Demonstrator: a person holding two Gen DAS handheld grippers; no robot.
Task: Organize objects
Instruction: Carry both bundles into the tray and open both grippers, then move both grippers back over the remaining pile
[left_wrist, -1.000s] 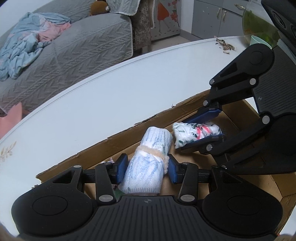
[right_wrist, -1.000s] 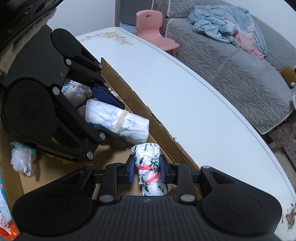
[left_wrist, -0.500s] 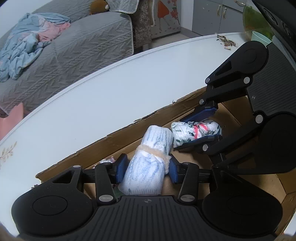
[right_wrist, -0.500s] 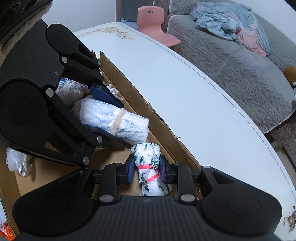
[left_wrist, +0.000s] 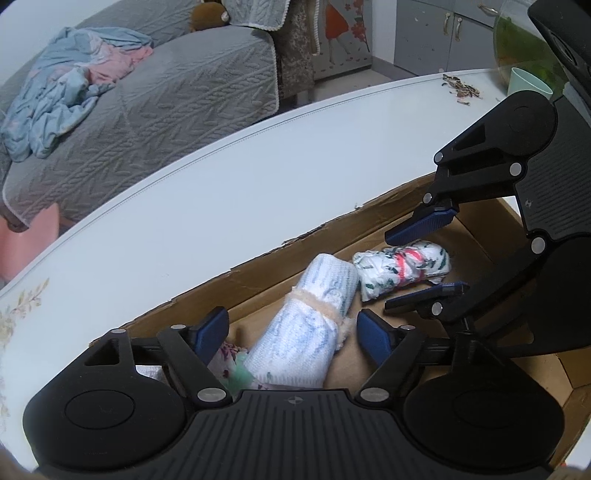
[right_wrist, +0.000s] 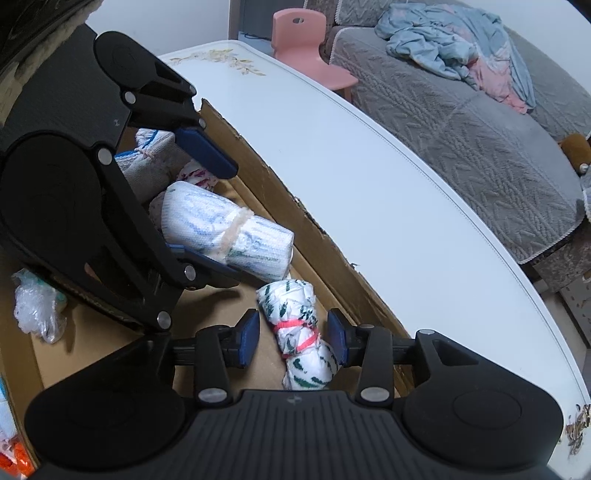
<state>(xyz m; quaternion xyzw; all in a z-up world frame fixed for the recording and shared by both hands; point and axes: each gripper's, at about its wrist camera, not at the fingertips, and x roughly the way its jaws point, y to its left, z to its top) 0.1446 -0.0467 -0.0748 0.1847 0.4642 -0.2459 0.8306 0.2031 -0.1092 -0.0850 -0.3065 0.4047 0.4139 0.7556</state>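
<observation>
Because both rolls already lie on the floor of the cardboard box on the white bench, we judge this a release. Our left gripper is opening, its fingers clear of the blue-and-white towel roll between them. Our right gripper is also opening, narrower, with the leaf-print bundle loose in the gap. We set them side by side along the box wall, probably to pack neatly.

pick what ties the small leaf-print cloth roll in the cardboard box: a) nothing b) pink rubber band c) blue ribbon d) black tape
b: a pink rubber band wraps the middle of the leaf-print cloth roll, which lies on the cardboard box floor.
</observation>
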